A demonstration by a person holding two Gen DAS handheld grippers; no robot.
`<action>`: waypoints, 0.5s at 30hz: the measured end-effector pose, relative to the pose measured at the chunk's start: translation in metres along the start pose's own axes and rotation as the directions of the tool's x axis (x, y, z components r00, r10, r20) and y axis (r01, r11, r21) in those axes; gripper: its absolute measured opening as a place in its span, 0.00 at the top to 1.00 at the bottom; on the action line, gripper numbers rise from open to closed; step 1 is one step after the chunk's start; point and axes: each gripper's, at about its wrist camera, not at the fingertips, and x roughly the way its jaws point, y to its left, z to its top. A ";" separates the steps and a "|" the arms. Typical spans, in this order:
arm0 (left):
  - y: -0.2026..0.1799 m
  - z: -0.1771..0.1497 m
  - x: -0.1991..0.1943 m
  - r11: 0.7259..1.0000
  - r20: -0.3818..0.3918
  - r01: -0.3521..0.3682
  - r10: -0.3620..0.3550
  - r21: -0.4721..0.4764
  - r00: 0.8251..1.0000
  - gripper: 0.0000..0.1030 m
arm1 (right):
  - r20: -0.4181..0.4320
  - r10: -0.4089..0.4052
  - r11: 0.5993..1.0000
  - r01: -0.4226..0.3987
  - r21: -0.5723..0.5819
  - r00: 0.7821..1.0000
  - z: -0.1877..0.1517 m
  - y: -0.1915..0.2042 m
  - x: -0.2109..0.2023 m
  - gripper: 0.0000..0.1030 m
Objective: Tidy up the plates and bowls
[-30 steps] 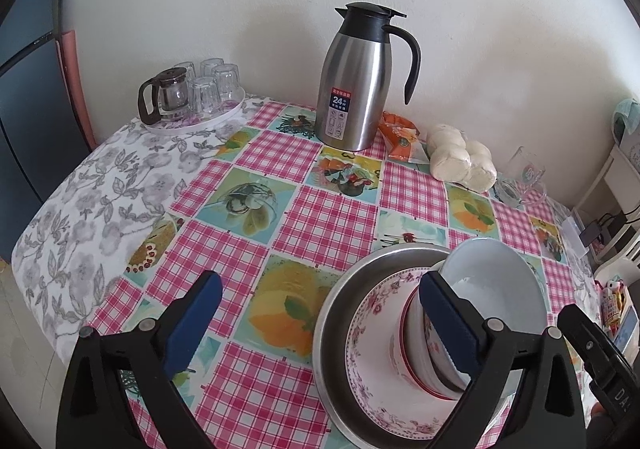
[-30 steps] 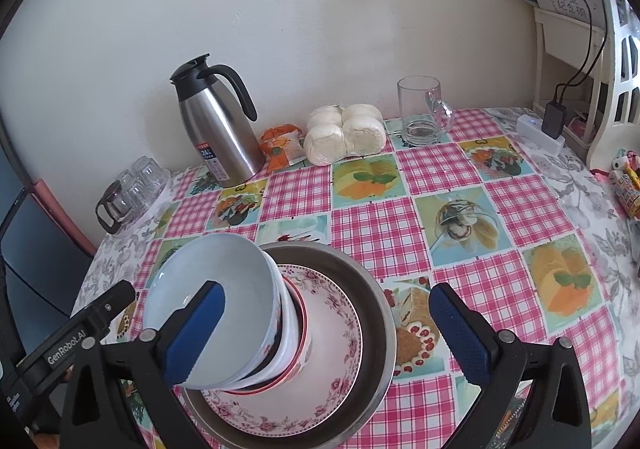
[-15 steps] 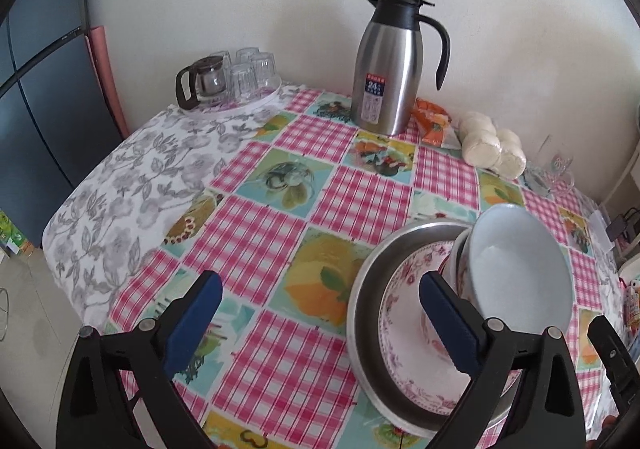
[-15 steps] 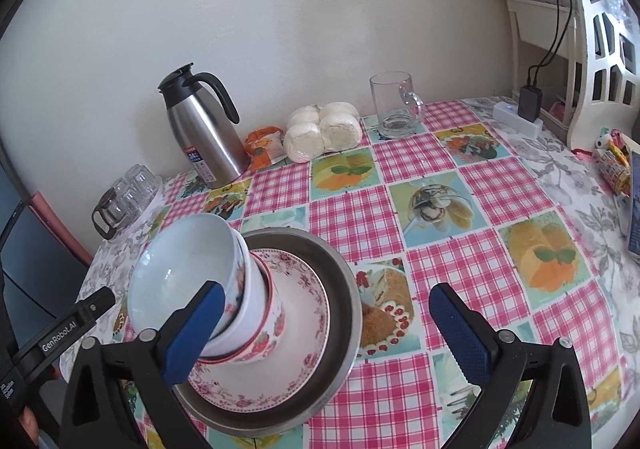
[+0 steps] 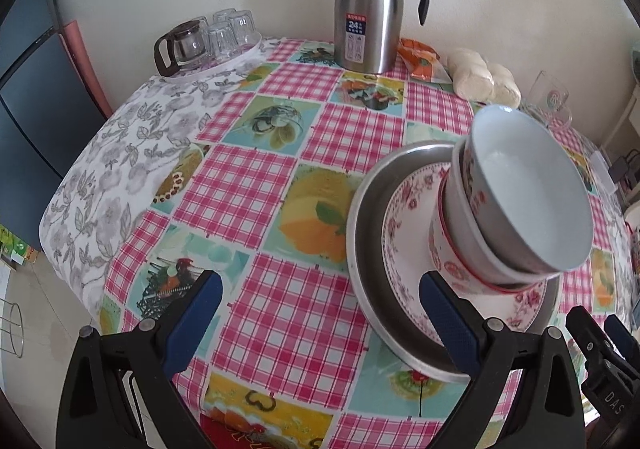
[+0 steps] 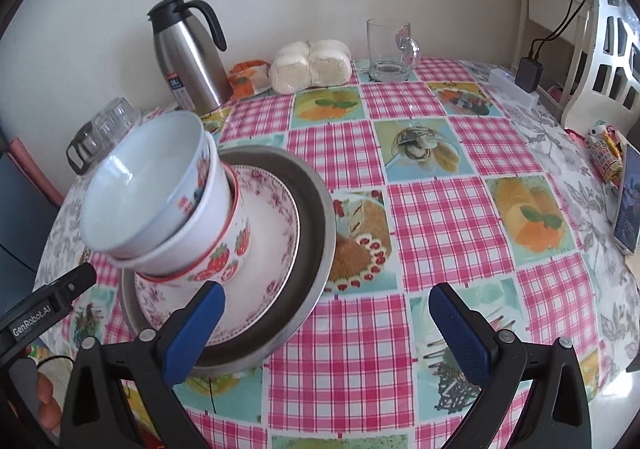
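A stack stands near the table's front edge: a steel basin (image 5: 370, 269) (image 6: 316, 217), a floral plate (image 5: 404, 217) (image 6: 272, 225) in it, a strawberry bowl (image 5: 448, 261) (image 6: 224, 253) on that, and white bowls nested on top, the uppermost white bowl (image 5: 532, 201) (image 6: 144, 185) showing its bare inside. My left gripper (image 5: 320, 293) is open, with the stack off to its right. My right gripper (image 6: 326, 301) is open too, with the stack to its left. Neither holds anything.
At the back stand a steel thermos (image 5: 370, 9) (image 6: 188, 57), a tray of glasses (image 5: 208, 45), an orange packet (image 5: 420, 57), wrapped buns (image 6: 312, 65) and a glass mug (image 6: 390, 49). A phone (image 6: 630, 205) lies at the right edge. The table drops off at the left.
Both grippers have drawn back from the stack toward the table's front edge and stayed open. The stack of dishes stands as before.
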 end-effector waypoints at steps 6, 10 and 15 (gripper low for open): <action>-0.006 -0.010 0.007 0.999 -0.047 -0.018 0.020 0.046 0.999 0.04 | -0.017 -0.008 1.000 0.007 -0.020 1.000 -0.008 0.000 0.001 0.00; -0.007 -0.016 0.012 0.998 -0.074 -0.014 0.018 0.060 0.997 0.04 | -0.030 -0.015 1.000 0.014 -0.022 0.999 -0.011 -0.001 0.003 0.00; -0.009 -0.020 0.014 0.997 -0.089 -0.012 0.018 0.076 0.996 0.04 | -0.045 -0.019 0.999 0.017 -0.033 0.999 -0.014 0.000 0.004 0.00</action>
